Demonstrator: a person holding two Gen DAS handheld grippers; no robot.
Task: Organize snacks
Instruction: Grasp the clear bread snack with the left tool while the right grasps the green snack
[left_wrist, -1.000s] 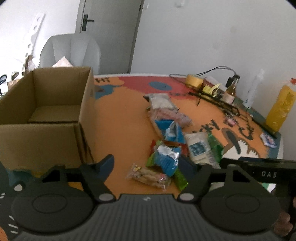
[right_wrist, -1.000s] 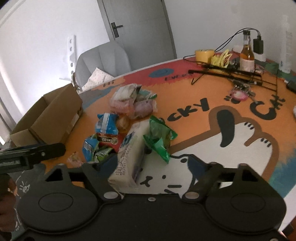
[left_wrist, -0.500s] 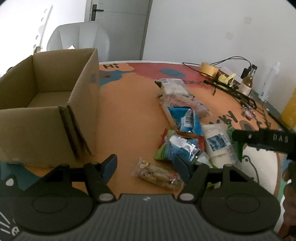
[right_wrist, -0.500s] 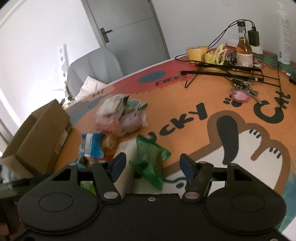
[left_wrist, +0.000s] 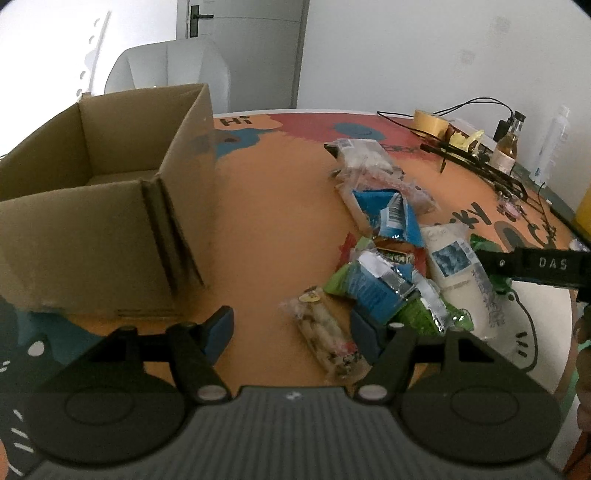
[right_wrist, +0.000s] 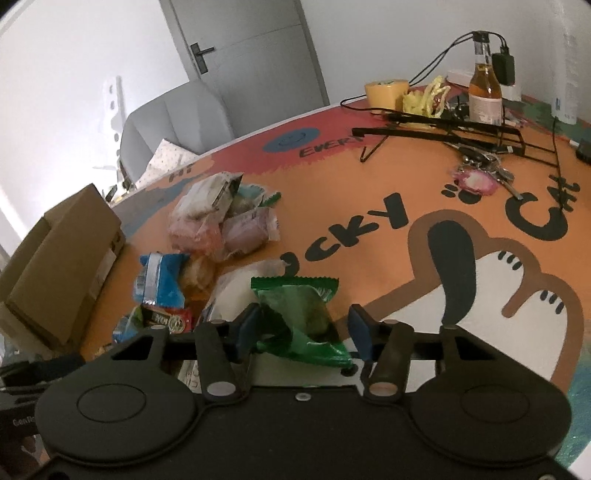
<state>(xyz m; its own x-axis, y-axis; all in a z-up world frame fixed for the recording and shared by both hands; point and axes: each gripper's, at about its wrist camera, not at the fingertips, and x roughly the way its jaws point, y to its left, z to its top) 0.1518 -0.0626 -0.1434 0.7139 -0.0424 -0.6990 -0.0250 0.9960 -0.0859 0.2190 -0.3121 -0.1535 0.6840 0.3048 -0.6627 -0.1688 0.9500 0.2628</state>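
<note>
A heap of snack packets lies on the orange cartoon table mat (left_wrist: 273, 221). In the right wrist view a green packet (right_wrist: 299, 314) sits between the fingers of my right gripper (right_wrist: 303, 330). Its jaws are closing; the left pad touches the packet and a gap shows at the right pad. My left gripper (left_wrist: 291, 330) is open low over the mat. A clear biscuit packet (left_wrist: 325, 339) lies between its fingers, close to the right one. Beside the green packet are a white packet (right_wrist: 236, 291) and a blue packet (right_wrist: 159, 280). An open cardboard box (left_wrist: 92, 236) stands to the left.
At the table's far side are a glass bottle (right_wrist: 484, 92), a tape roll (right_wrist: 386, 92), a black wire rack (right_wrist: 443, 129) with cables, and keys (right_wrist: 476, 181). A grey chair (left_wrist: 170, 66) stands behind the box. The right gripper's black side (left_wrist: 535, 264) crosses the left wrist view.
My right gripper shifted from over the white packet to the green one and its jaws narrowed around it. My left gripper sank toward the clear biscuit packet and stayed open.
</note>
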